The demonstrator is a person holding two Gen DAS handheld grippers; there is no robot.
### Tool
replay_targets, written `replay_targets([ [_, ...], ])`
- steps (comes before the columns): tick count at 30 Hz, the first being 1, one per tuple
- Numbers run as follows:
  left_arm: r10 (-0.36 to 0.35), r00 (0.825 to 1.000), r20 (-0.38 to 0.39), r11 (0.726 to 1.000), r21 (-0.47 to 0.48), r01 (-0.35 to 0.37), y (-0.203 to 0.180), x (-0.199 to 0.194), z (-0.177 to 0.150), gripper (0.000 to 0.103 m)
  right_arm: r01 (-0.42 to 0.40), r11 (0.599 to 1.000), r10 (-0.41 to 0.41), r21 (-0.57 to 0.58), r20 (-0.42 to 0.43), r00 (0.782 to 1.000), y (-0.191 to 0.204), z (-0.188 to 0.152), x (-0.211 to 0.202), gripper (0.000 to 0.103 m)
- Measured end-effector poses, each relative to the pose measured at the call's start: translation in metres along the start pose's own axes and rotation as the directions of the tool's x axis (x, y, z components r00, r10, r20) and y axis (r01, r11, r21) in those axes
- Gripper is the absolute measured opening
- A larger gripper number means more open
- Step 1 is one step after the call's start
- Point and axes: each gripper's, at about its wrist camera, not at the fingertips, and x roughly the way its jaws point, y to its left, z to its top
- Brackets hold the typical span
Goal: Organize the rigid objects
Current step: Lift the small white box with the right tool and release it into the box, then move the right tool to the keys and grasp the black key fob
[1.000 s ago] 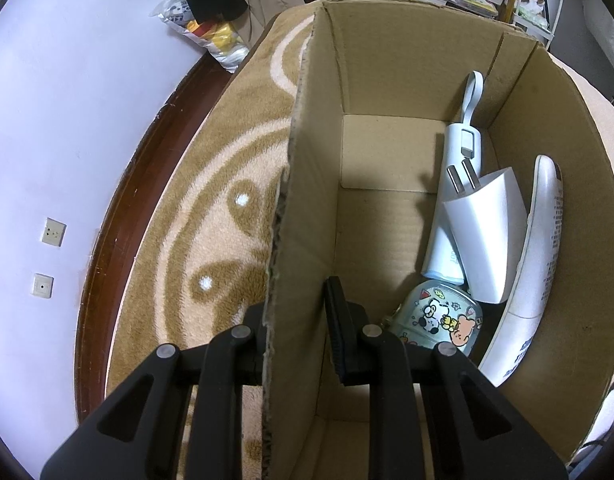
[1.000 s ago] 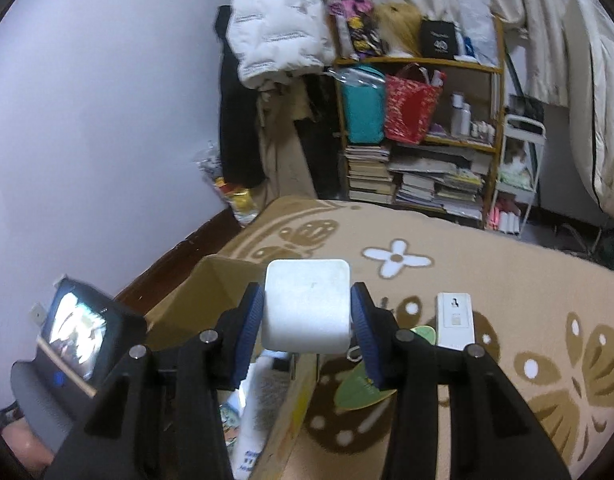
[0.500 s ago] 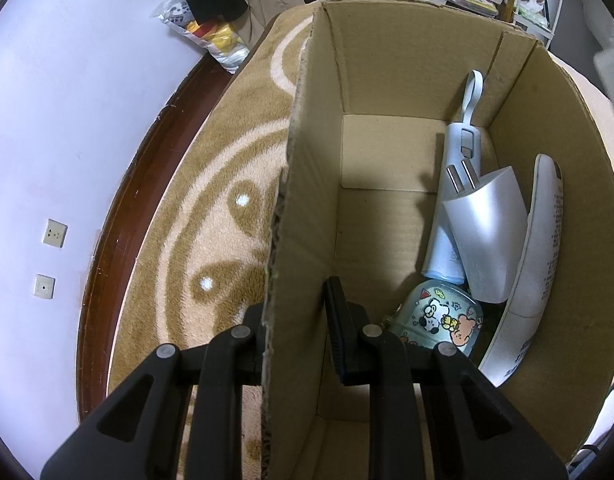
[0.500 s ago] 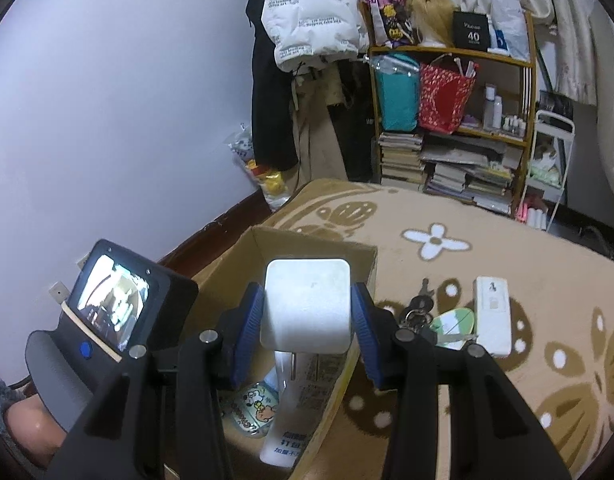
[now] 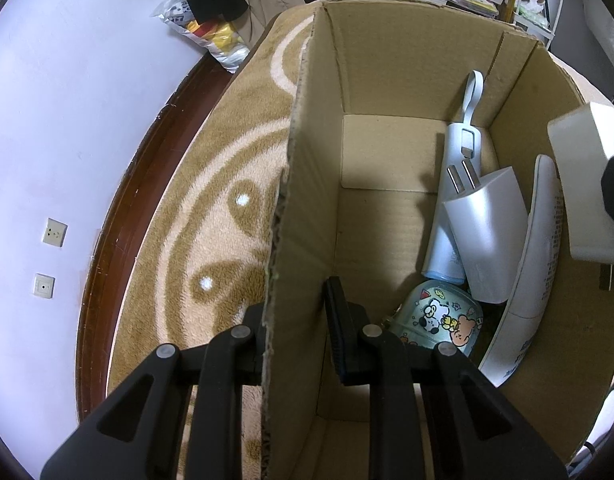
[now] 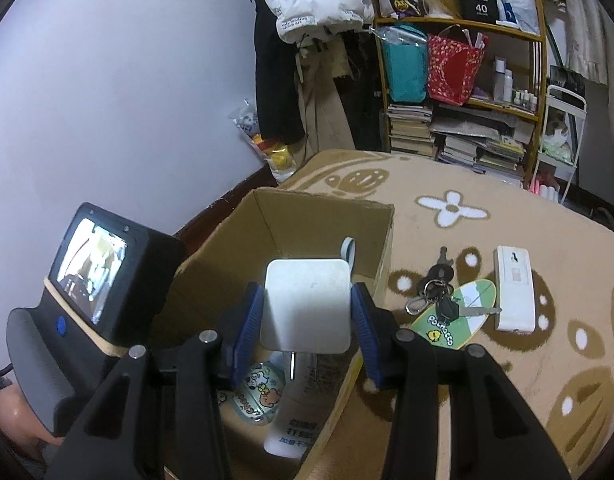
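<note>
Clamped flat between the right gripper [image 6: 307, 334] fingers: the white charger block [image 6: 306, 306], prongs pointing down, hanging over the open cardboard box [image 5: 387, 60] and just above the items along its right side. Straight below, then, the drop spot. Clenched on the box's left wall: the left gripper [image 5: 295, 320], steadying.

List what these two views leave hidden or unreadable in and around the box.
- Box floor nearest the camera: left wrist view, hidden behind the left tongs shut on its wall.
- Bottle label: right wrist view, partly covered by the white charger in the right tongs; print too small to read.
- Cartoon tin: both views, partly hidden behind tongs.
- Keys: right wrist view, tangled, count unclear.
</note>
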Motion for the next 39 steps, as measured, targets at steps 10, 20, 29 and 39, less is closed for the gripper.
replay_targets([
  [10, -0.022, 1.0, -0.004, 1.0, -0.013, 0.022, 0.006, 0.002, 0.001, 0.021, 0.074, 0.996, -0.078, 0.047, 0.098, 0.992, -0.017, 0.018, -0.019, 0.084],
  [20, -0.029, 1.0, -0.005, 1.0, -0.012, 0.029, 0.011, 0.004, 0.002, 0.021, 0.191, 0.973, -0.204, 0.128, 0.094, 0.975, -0.068, 0.048, -0.007, 0.103],
  [29, -0.036, 0.999, -0.006, 0.999, -0.015, 0.036, 0.012, 0.004, 0.002, 0.021, 0.192, 0.96, -0.203, 0.203, 0.034, 0.979, -0.098, 0.048, 0.026, 0.086],
  [39, -0.036, 0.999, -0.005, 0.999, -0.011, 0.036, 0.012, 0.004, 0.0, 0.021, 0.153, 0.94, -0.127, 0.306, -0.104, 0.986, -0.13, 0.022, 0.076, 0.05],
])
